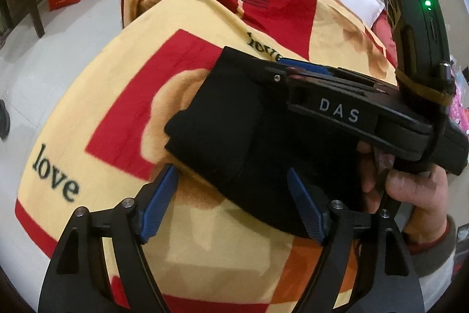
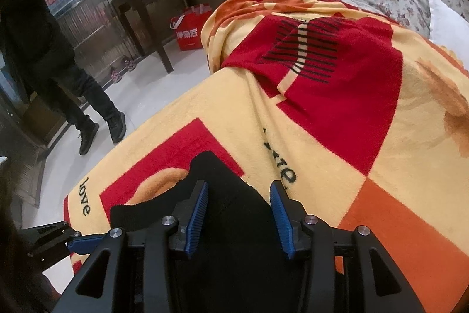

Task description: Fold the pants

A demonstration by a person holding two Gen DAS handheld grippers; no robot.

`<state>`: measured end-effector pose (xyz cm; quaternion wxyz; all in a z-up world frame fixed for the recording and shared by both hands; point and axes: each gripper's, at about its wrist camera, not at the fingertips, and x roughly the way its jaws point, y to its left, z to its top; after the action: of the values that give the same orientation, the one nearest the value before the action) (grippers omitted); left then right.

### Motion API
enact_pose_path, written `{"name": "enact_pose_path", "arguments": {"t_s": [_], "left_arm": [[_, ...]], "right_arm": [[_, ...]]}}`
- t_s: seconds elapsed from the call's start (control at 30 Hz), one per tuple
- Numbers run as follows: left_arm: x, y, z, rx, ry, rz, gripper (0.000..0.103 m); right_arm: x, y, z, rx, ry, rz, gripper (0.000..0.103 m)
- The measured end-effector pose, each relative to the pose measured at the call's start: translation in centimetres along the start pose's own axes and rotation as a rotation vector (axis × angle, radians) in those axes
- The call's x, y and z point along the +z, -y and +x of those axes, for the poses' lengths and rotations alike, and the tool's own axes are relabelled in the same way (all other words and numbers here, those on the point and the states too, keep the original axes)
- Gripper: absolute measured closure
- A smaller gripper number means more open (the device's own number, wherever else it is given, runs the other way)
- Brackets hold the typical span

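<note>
The pants (image 1: 234, 131) lie as a compact black bundle on the blanket (image 1: 88, 96) that covers the bed, at the centre of the left wrist view and at the bottom centre of the right wrist view, so the folding looks close to finished, with perhaps one fold or a tidying press left. The left tool (image 1: 234, 207) hovers at the lower edge of the bundle with its blue pads spread wide, gripping nothing. The right tool (image 2: 239, 219) sits over the cloth with its pads apart and black fabric between them; it reaches in from the right of the left wrist view, and whether it presses on the fabric I cannot tell. Next, I judge, the tools need to either take a free edge and lay it over, or flatten the stack and draw back without dragging the layers apart.
</note>
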<state>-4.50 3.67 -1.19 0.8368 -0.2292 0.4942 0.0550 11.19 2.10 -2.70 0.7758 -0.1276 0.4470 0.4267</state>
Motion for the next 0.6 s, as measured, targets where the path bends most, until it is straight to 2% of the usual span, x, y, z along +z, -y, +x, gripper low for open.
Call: {"name": "enact_pose_path", "arguments": {"t_s": [0.2,0.3,0.33,0.37,0.47,0.53,0.6], "left_arm": [[0.6,0.3,0.5,0.01,0.002,0.006,0.024],[0.9,0.4,0.7,-0.012,0.021,0.004,0.025],[1.0,0.3,0.7,-0.031,0.032,-0.001,0.032],[1.0,0.2,0.7,-0.038,0.039,-0.002,0.048],[1.0,0.2,0.7,-0.047,0.054,0.003,0.073],[1.0,0.5,0.1,-0.069,0.081,0.021,0.082],[1.0,1.2,-1.0,-0.089,0.128,0.06,0.085]], "right_arm": [[0.2,0.0,0.5,0.024,0.001,-0.005,0.061],[-0.1,0.2,0.7,0.048,0.026,0.008,0.062],[-0.2,0.2,0.6,0.05,0.037,0.01,0.064],[-0.4,0.1,0.5,0.054,0.054,0.014,0.07],[-0.7,-0.2,-0.3,0.05,0.094,0.007,0.081],[-0.7,-0.2,-0.8,0.055,0.115,0.011,0.084],[-0.7,-0.1,-2.1,0.061,0.158,0.026,0.087]]}}
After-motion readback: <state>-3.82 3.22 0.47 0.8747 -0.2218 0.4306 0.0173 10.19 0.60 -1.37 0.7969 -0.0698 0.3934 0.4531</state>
